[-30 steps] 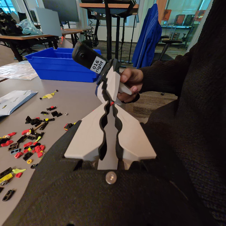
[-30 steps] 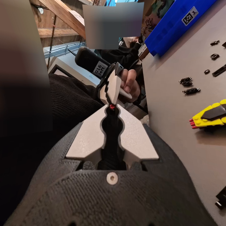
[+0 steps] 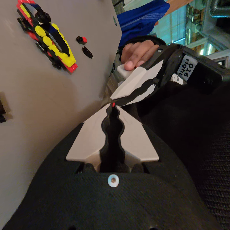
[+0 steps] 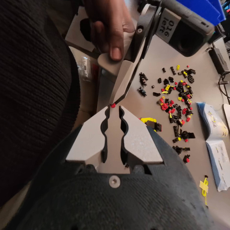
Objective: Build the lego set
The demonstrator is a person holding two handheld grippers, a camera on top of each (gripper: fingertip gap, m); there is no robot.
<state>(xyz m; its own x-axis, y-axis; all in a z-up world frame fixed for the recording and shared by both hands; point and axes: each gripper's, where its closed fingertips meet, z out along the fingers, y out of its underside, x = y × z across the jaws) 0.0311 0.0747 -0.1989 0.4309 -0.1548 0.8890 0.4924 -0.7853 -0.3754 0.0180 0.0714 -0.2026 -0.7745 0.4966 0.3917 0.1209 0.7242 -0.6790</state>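
- Left gripper [image 3: 113, 106]: jaws closed on a small red stud [image 3: 113, 104], pinched at the very tips.
- Right gripper [image 4: 114, 107]: jaws narrowly apart and holding nothing; the red stud sits just ahead of its tips, beside the left fingertip.
- Both grippers meet tip to tip off the table [image 3: 52, 94] edge.
- Loose red, yellow and black bricks [image 4: 179, 103] lie right of the right jaws, near a booklet [image 4: 215, 139].

Two claws: the left claw [image 3: 113, 108] and the right claw [image 4: 115, 108]. One tiny red stud [image 4: 113, 105] between their tips. One part-built yellow, red and black toy car [image 3: 49, 41]. One booklet [image 4: 216, 143]. One blue bin [image 4: 204, 8]. Two hands [image 3: 138, 54] [image 4: 112, 28]. Loose pieces [image 4: 178, 105] on the surface [image 4: 161, 56]: too many to count.
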